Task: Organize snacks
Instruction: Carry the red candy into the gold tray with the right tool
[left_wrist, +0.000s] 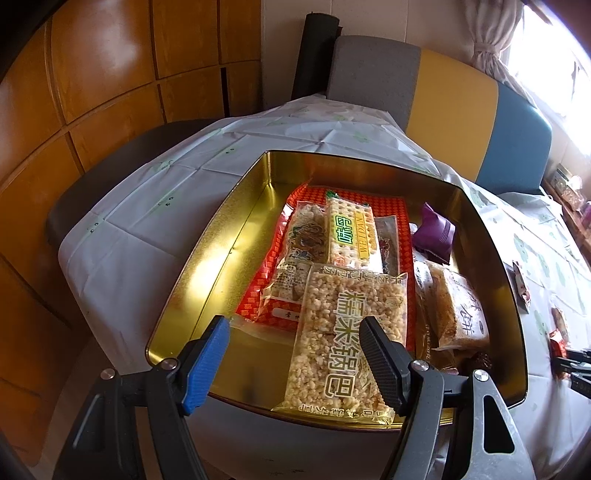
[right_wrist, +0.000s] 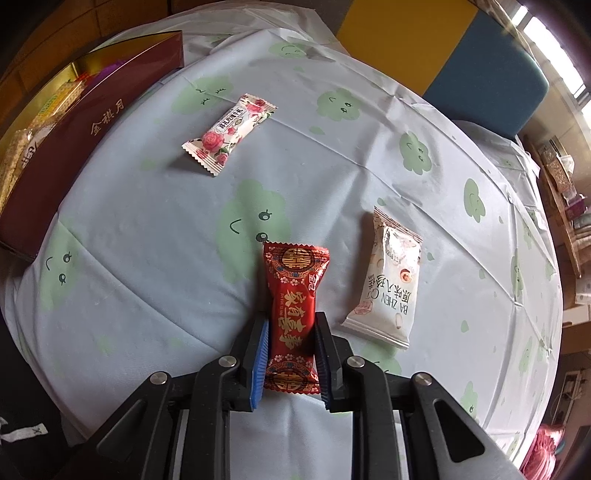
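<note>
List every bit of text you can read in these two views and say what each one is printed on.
"BA ZHEN" on the white packet lying on the tablecloth.
"金祺月" on the maroon side of the tin.
"糯米锅巴" on the rice-crisp pack in the tin.
"WEILIAN", read uncertainly, on the cracker pack.
The gold characters on the red packet in the right tongs, and the rose-print packet, are too unclear.

Tin (left_wrist: 236, 236): gold metal inside, v. shiny, mirror-like; matt maroon outside w/ gold print. Rice pack (left_wrist: 351, 332): clear glossy plastic, rough grainy contents. Red snack (right_wrist: 293, 314): glossy foil-look wrap. Desk cloth (right_wrist: 147, 221): thin, creased, slight sheen. Hand-held gripper pads (left_wrist: 380, 362): ribbed matt plastic/rubber. Wall panels (left_wrist: 103, 74): glossy varnished wood.
</note>
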